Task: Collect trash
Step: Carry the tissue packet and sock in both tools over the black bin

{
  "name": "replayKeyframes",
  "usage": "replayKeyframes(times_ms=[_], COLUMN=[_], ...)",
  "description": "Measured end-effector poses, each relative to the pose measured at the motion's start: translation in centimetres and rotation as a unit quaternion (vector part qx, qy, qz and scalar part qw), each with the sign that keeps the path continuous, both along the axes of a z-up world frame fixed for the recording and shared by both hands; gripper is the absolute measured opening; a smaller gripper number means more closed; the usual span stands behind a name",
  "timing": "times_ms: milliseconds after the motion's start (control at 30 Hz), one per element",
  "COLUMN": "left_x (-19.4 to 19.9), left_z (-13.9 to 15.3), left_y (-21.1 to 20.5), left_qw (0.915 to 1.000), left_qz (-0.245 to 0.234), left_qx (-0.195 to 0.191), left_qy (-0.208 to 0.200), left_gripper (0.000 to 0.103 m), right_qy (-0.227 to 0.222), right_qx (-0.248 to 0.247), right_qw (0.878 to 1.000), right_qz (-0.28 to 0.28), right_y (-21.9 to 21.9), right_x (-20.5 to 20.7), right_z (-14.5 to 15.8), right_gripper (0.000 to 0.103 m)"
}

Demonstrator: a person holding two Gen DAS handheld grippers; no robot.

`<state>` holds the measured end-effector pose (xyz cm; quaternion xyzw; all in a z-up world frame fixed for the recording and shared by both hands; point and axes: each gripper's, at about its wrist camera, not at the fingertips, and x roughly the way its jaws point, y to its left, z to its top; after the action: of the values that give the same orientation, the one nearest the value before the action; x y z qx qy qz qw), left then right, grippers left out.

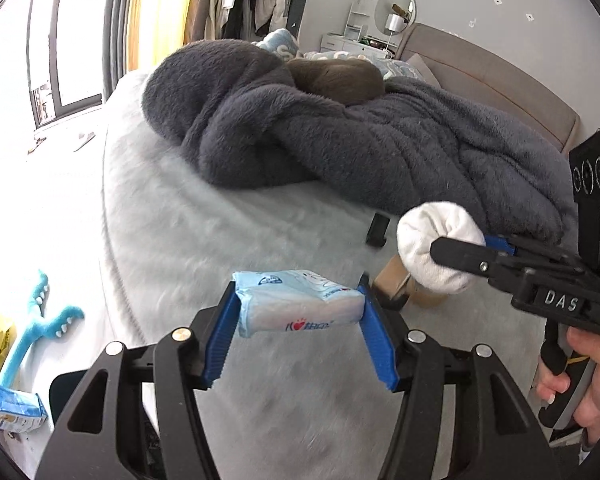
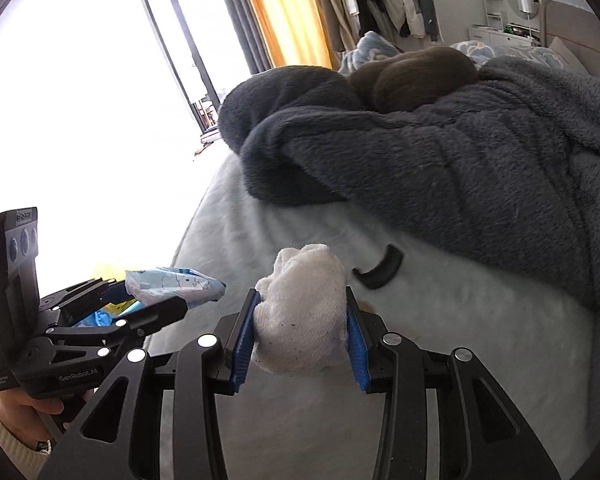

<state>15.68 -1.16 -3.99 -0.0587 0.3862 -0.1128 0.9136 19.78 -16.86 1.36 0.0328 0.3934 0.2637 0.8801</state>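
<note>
My left gripper (image 1: 298, 306) is shut on a light blue tissue pack (image 1: 296, 304) and holds it above the pale grey bed (image 1: 220, 216). It also shows in the right wrist view (image 2: 156, 294) at the left, with the tissue pack (image 2: 172, 284) in it. My right gripper (image 2: 300, 320) is shut on a balled white sock (image 2: 304, 312). In the left wrist view the right gripper (image 1: 460, 250) comes in from the right with the sock (image 1: 432, 248) in it.
A dark grey fleece blanket (image 1: 340, 136) is heaped across the bed. A small black object (image 1: 378, 230) lies on the bed near the sock. A cardboard piece (image 1: 396, 280) lies under the sock. On the floor at left are a blue plush toy (image 1: 40, 320) and a blue packet (image 1: 12, 408).
</note>
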Motion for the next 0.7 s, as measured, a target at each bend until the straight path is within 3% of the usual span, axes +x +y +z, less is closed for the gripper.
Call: replayKeyframes(times_ms=[700], left_x=[-6.1], left_z=[-1.2], left_y=[7.6], left_qw=[0.9987], left_qz=[0.048], left_qx=[0.011], left_qy=[0.011], left_gripper=[0.061], right_qy=[-0.014], right_qx=[0.003], right_qw=[0.999], right_qz=[0.039], right_y=[7.9], right_x=[-5.5], right_z=[-0.1], right_gripper=[0.041])
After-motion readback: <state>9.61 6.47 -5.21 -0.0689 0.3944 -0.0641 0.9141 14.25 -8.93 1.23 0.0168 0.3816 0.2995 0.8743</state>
